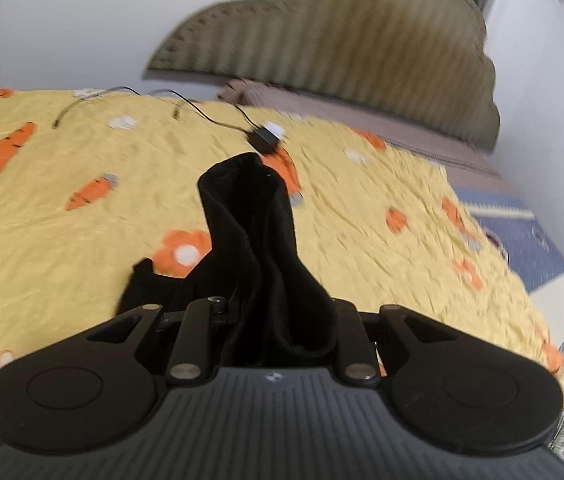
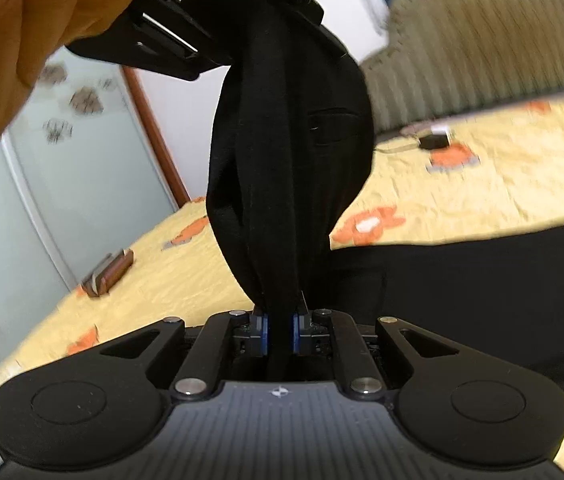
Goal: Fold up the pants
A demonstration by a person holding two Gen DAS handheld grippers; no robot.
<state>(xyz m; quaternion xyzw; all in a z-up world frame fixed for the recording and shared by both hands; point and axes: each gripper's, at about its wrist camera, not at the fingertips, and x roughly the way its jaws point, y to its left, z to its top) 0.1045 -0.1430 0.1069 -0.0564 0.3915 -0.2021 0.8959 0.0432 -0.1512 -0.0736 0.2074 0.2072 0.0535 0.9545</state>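
Pinching black pants (image 2: 289,152), the right fingers (image 2: 261,330) are pressed onto a bunched fold. Cloth is likewise clamped by the left gripper (image 1: 278,320), its fingers hidden under fabric. Toward three o'clock, a trouser leg lies flat on the yellow bedspread (image 1: 62,240); a hand (image 2: 30,36) is seen at ten o'clock.

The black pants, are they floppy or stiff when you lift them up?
Probably floppy: the black pants hang in soft bunched folds between the right gripper and the left gripper, both shut on the cloth. Likely light too, since a small pinch holds them up. The loose part trails flat on the yellow bedspread, so it may drag.
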